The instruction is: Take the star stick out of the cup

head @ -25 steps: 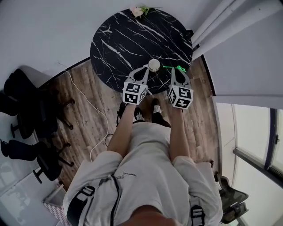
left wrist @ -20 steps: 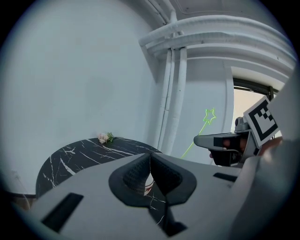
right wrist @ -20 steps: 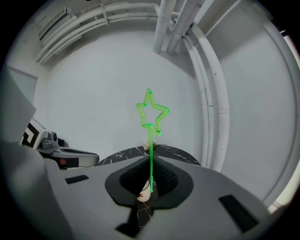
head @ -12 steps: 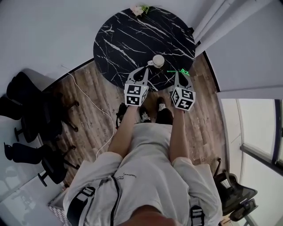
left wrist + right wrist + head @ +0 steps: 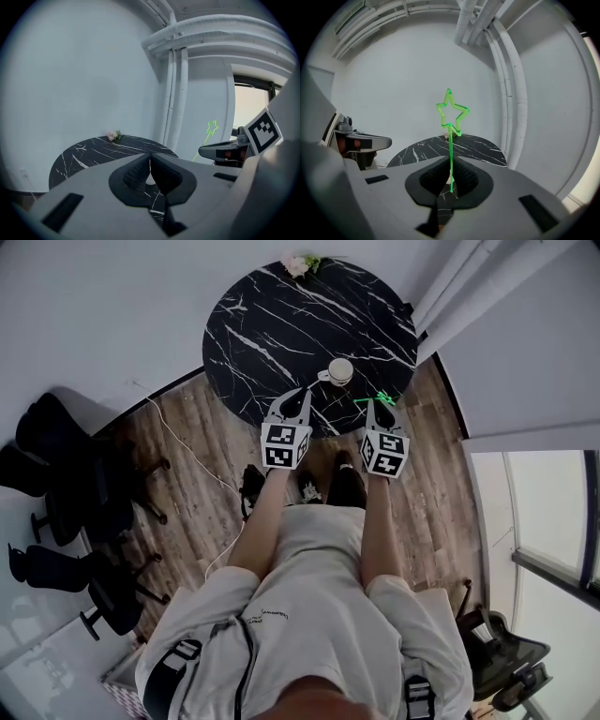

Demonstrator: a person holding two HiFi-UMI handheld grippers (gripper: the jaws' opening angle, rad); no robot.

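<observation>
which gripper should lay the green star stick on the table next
Right: the right gripper is shut on the green star stick beside the round black marble table; the left gripper is shut, empty.

Left gripper (image 5: 150, 157) jaw tips together, nothing gripped. Round black white-veined marble table (image 5: 89, 151) beyond, pink flower (image 5: 112, 135) at far edge. Thin green star-topped stick (image 5: 213, 127) at right, in right gripper (image 5: 202, 151).

Head view: star stick (image 5: 380, 397) thin green streak; cup (image 5: 340, 370) interior too small to tell; chairs (image 5: 37, 474) cut by left edge.
</observation>
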